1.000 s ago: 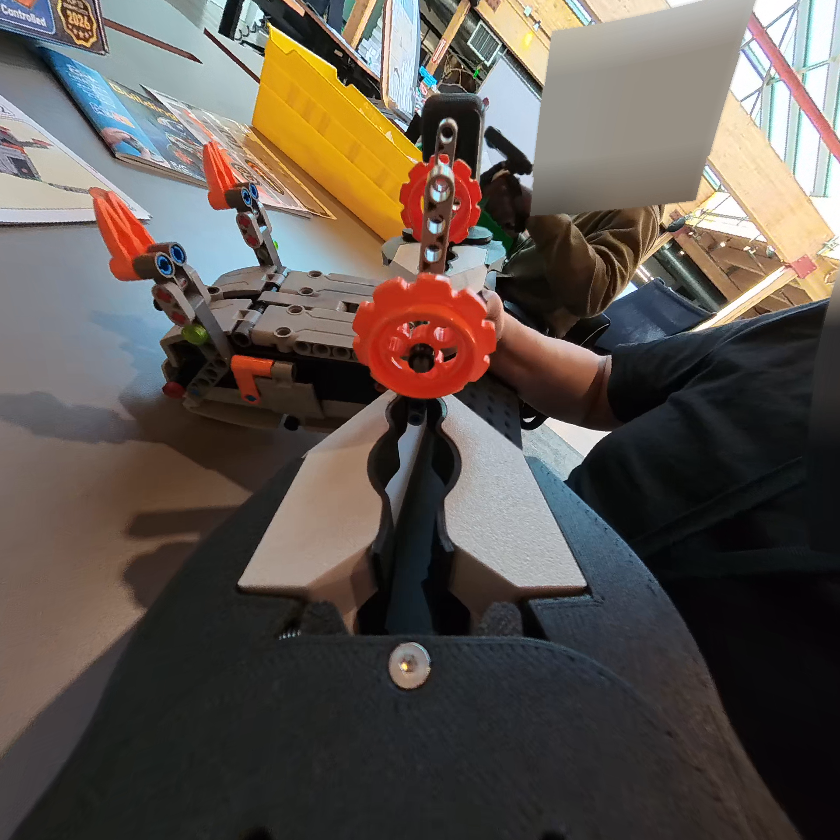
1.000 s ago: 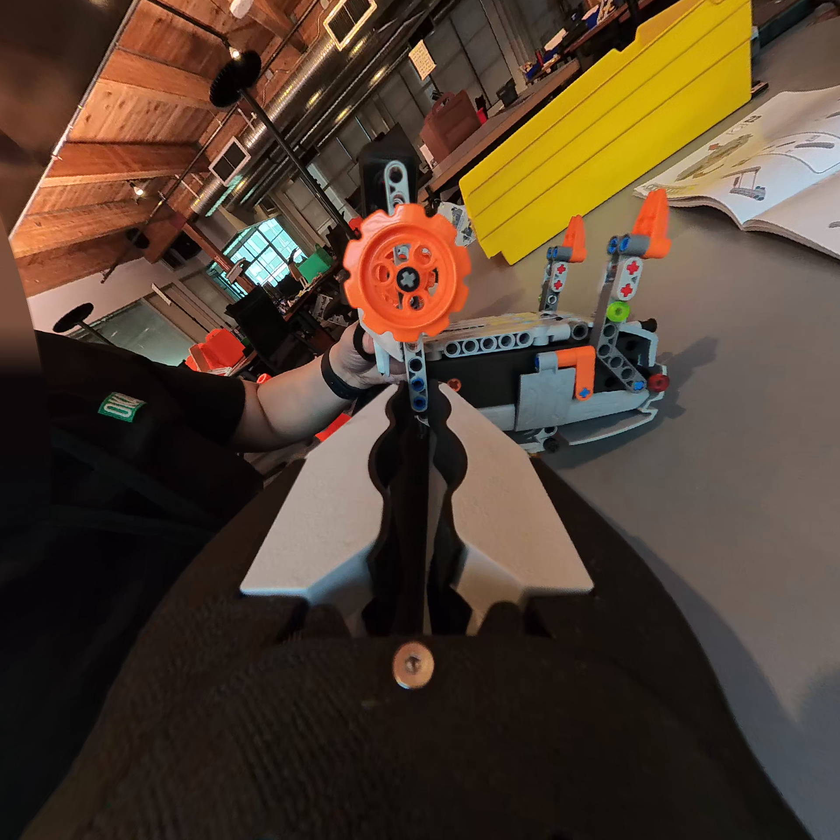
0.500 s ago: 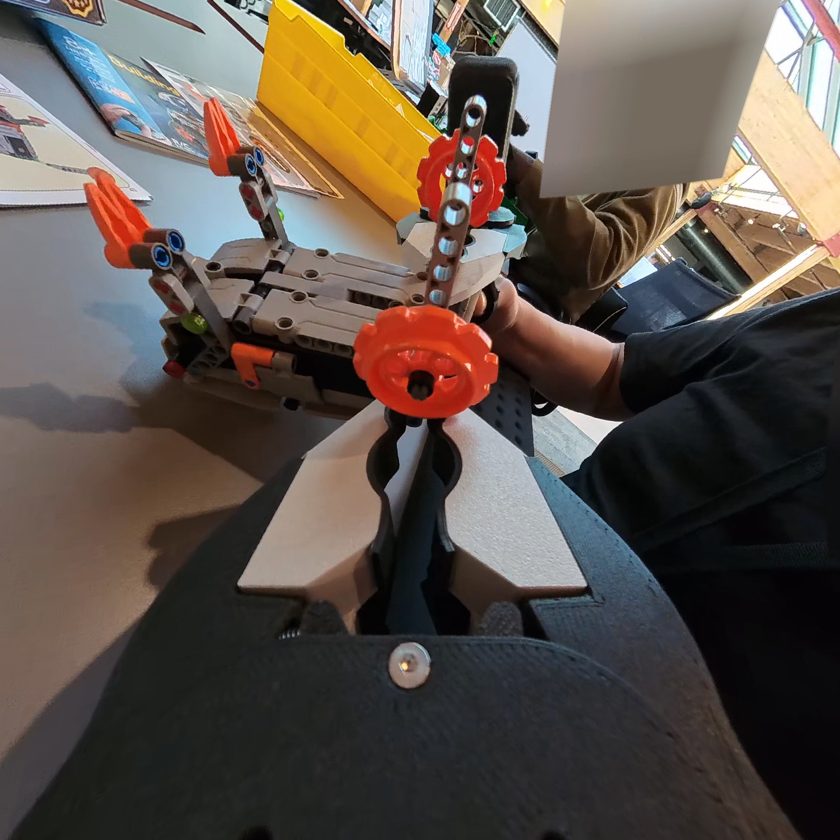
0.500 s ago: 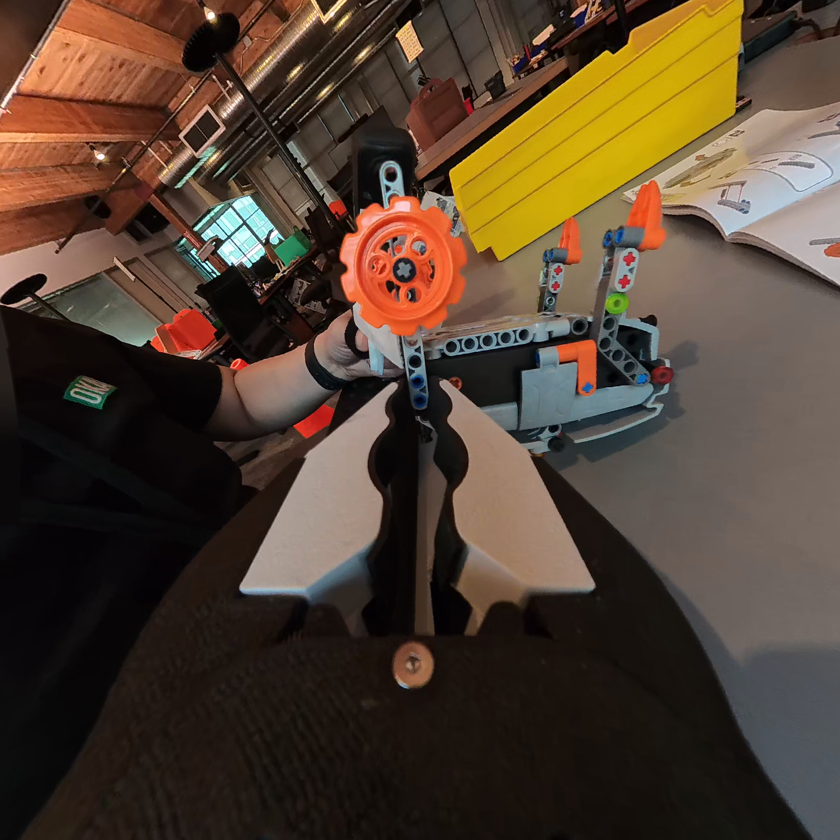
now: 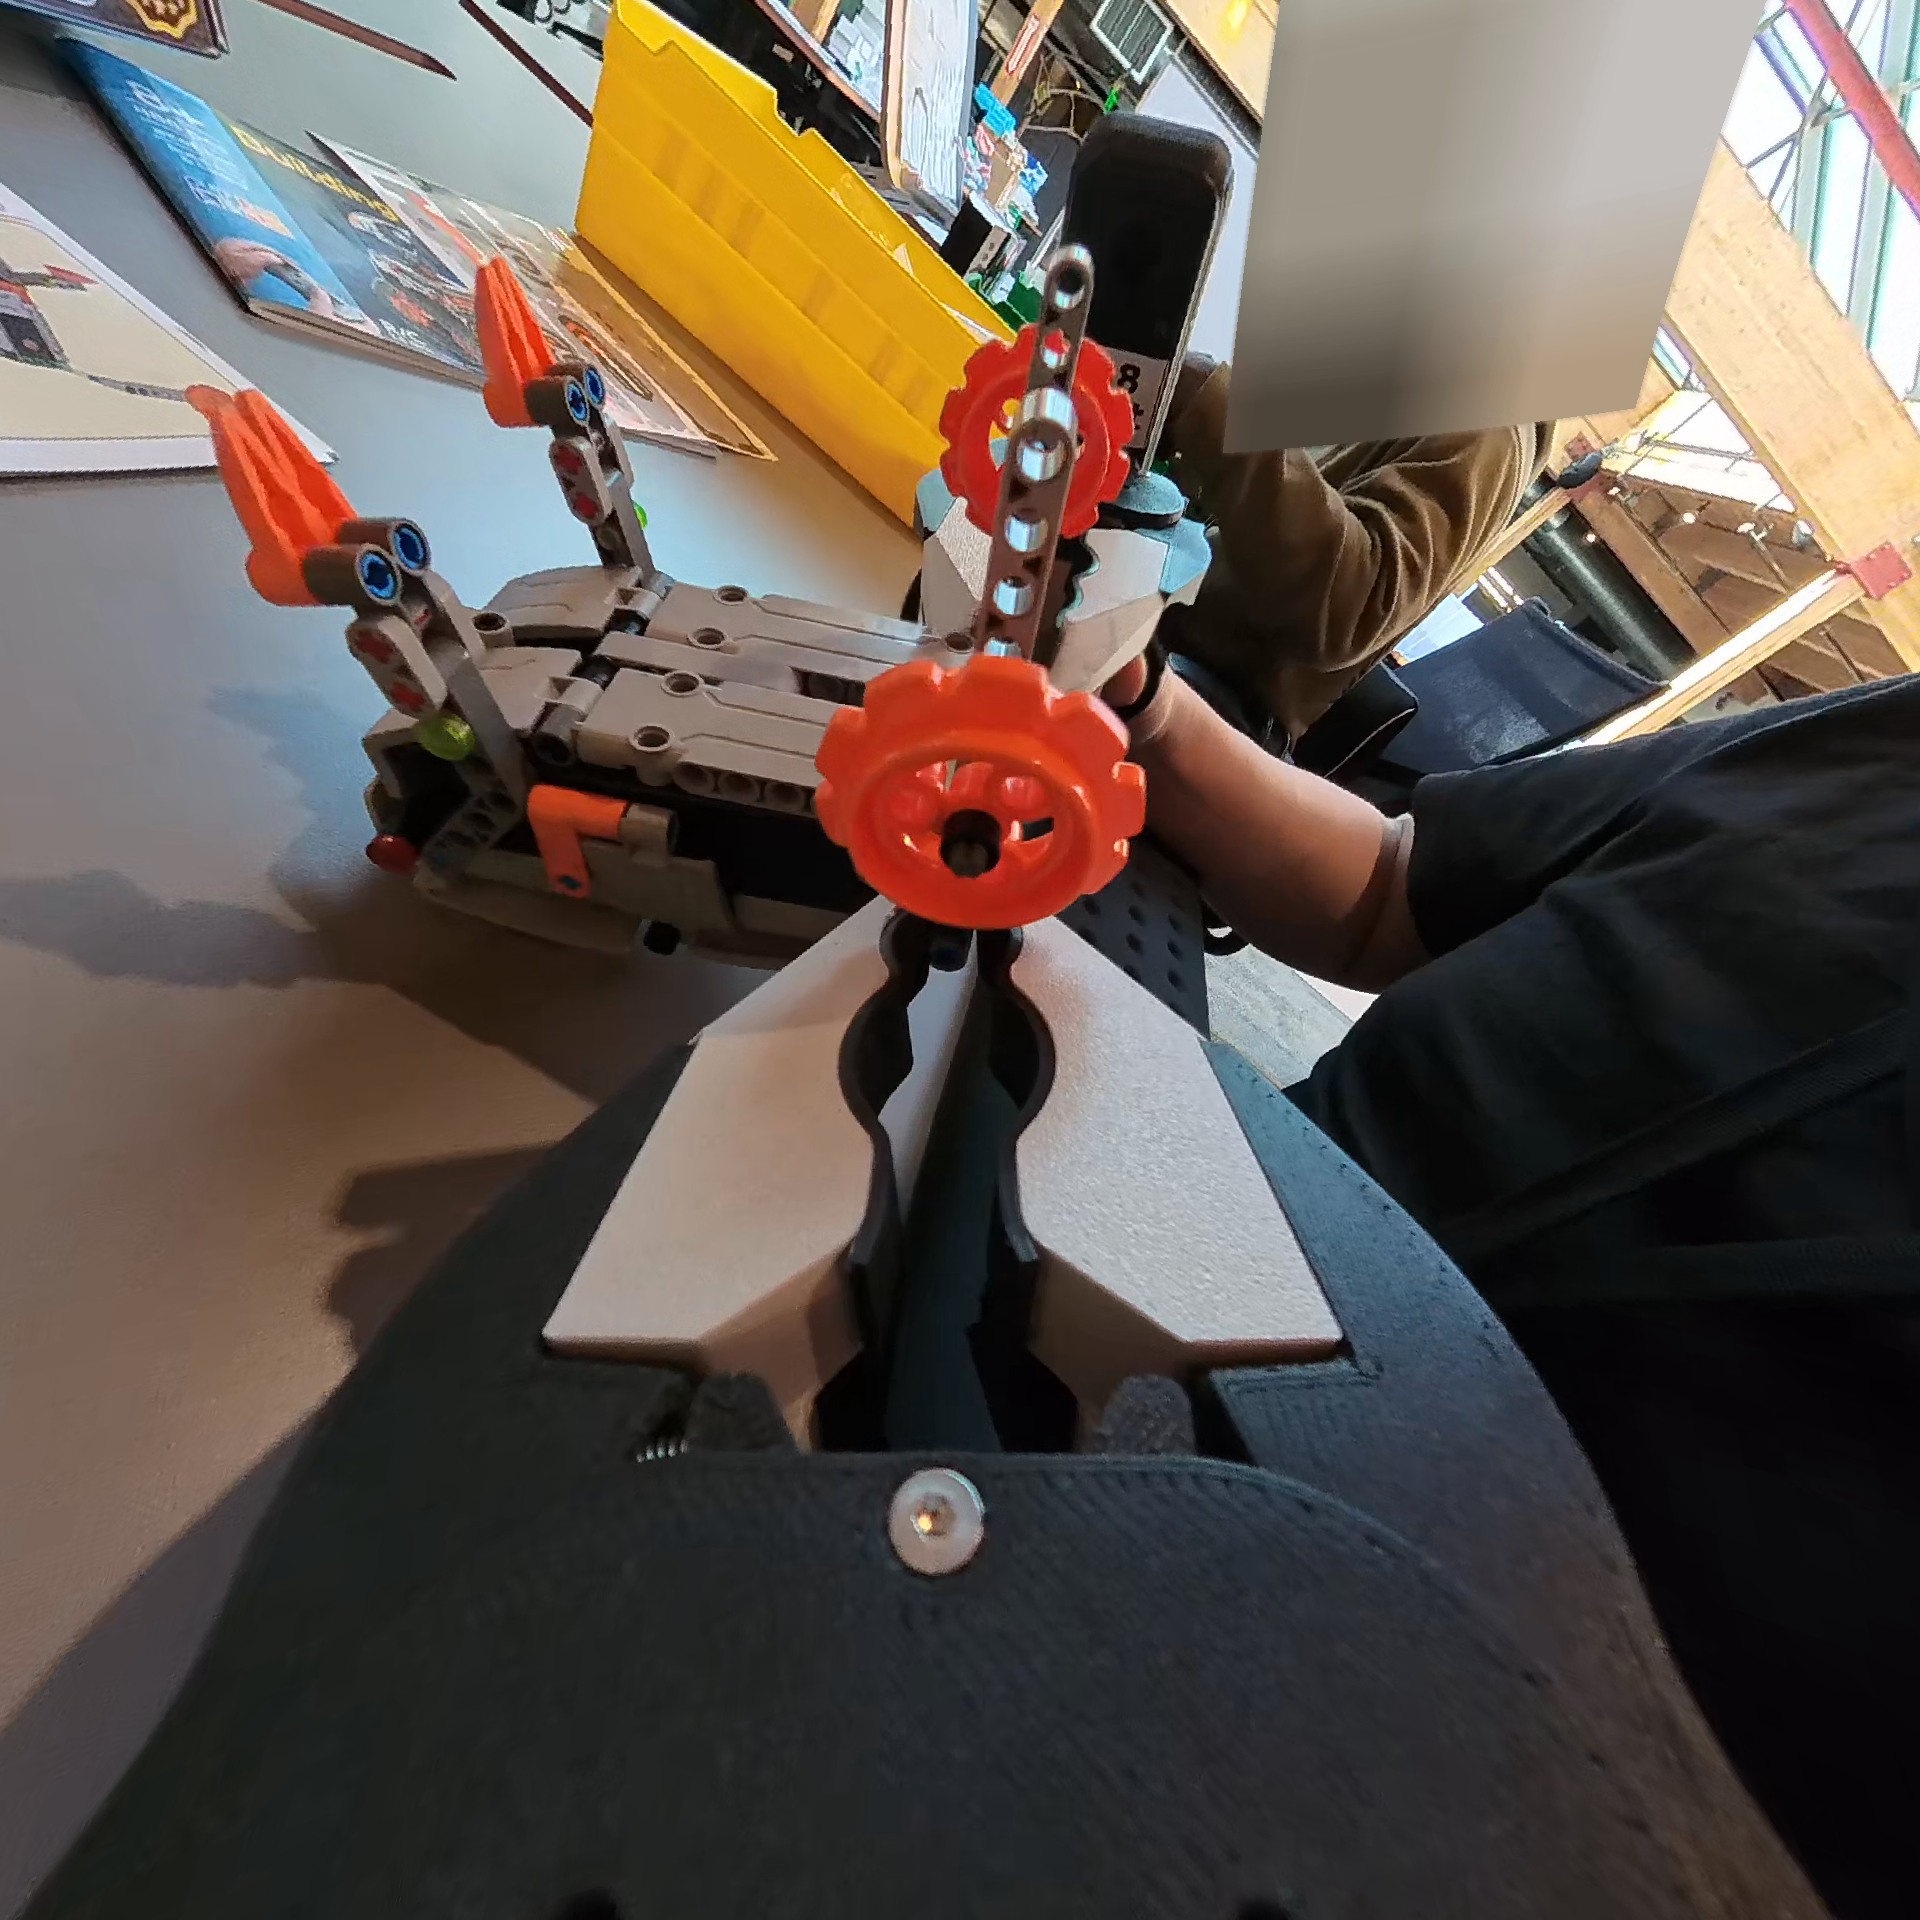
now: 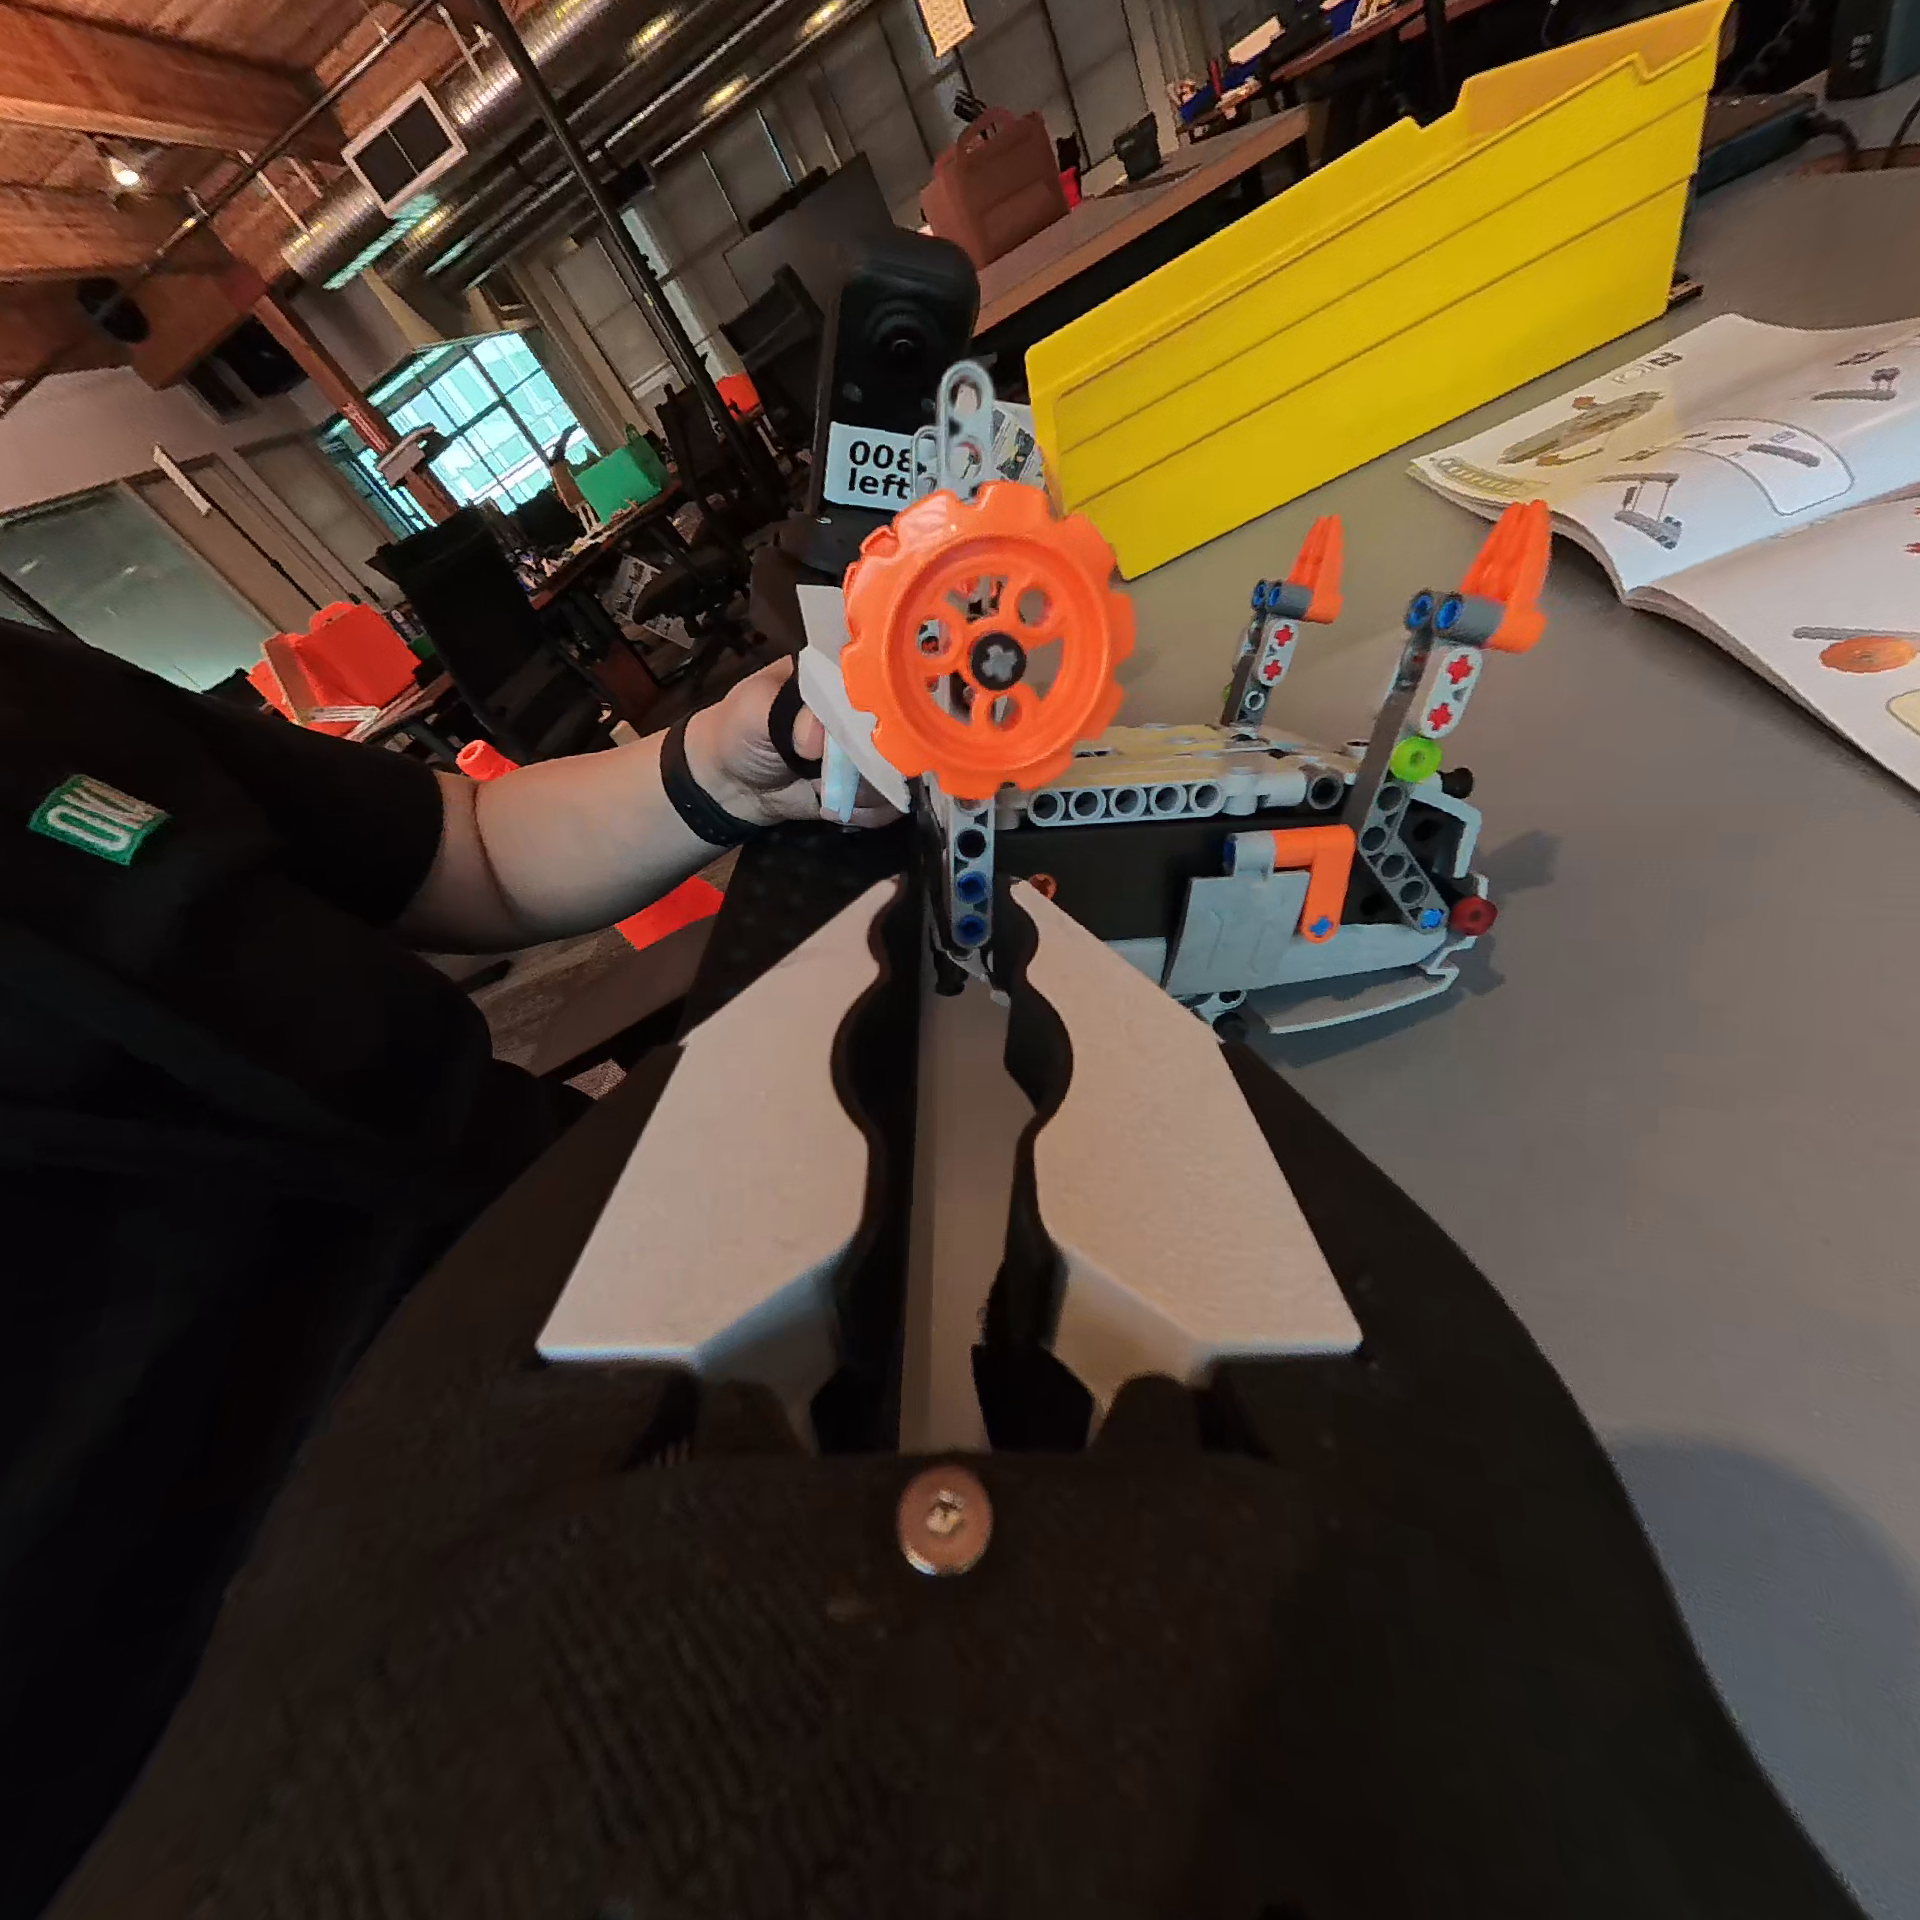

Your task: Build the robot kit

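A grey holed beam [image 5: 1029, 499] carries two orange toothed wheels, one near [image 5: 977, 795] and one far [image 5: 1034, 436]. My left gripper [image 5: 940, 935] is shut on the beam's end just below the near wheel. My right gripper [image 5: 1049, 603] shows beyond it, shut on the far end. In the right wrist view, the right gripper [image 6: 961, 914] is shut on the beam [image 6: 971, 862] under an orange wheel [image 6: 987, 639], with a left gripper finger [image 6: 831, 675] behind it. A grey brick vehicle [image 5: 623, 717] with orange spikes stands on the table [image 6: 1247, 831].
A yellow bin [image 5: 769, 249] [image 6: 1351, 312] stands behind the vehicle. Open instruction booklets lie on the grey table [image 5: 94, 343] [image 6: 1714, 499], with magazines [image 5: 312, 239] nearby. A person's forearm [image 5: 1268, 831] and a brown sleeve [image 5: 1351, 540] are at the table's edge. Tip to tip, the grippers are about 6 cm apart.
The beam with both wheels has tilted and come a little closer to the vehicle. Both grippers have stayed shut on it.
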